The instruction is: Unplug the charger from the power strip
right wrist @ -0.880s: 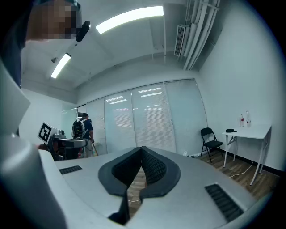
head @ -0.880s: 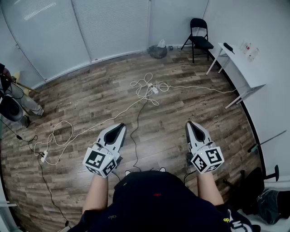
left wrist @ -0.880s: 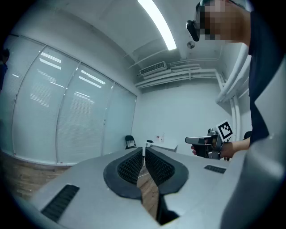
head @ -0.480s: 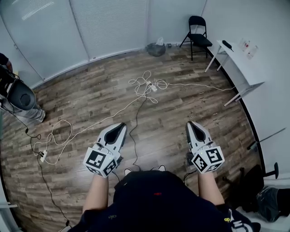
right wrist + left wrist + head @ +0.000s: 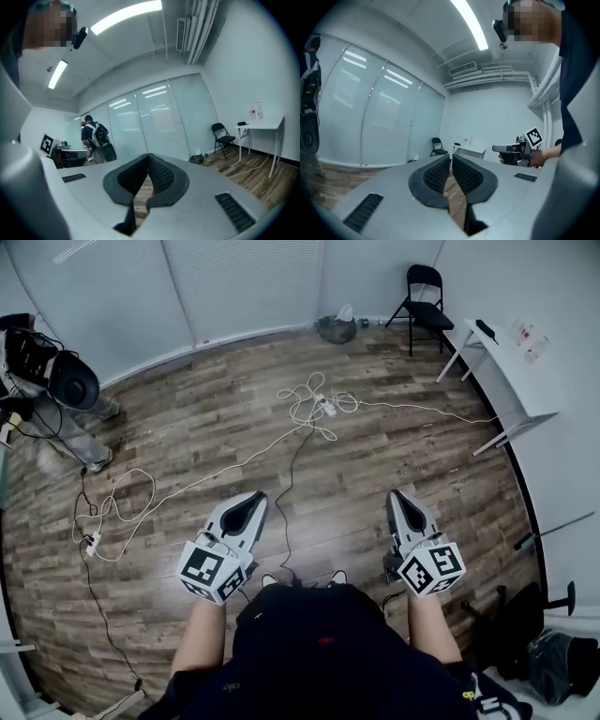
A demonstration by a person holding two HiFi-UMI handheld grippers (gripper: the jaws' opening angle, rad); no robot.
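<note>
A white power strip (image 5: 326,408) lies far ahead on the wooden floor, inside a tangle of white cable (image 5: 302,399); whether a charger is plugged into it is too small to tell. A second small white block (image 5: 91,543) on a looped cord lies at the left. My left gripper (image 5: 256,499) and right gripper (image 5: 397,495) are held level in front of my body, well short of both. In the left gripper view the jaws (image 5: 451,157) meet with nothing between them. The right gripper (image 5: 148,155) is likewise shut and empty.
A person with a backpack (image 5: 56,390) stands at the far left. A black folding chair (image 5: 427,301) and a white table (image 5: 511,371) are at the back right, a dark bag (image 5: 336,329) by the wall. A black cable (image 5: 284,512) runs toward my feet.
The head view has shifted slightly, and the person at the left has moved further into the picture. Both grippers stay where they were, still shut.
</note>
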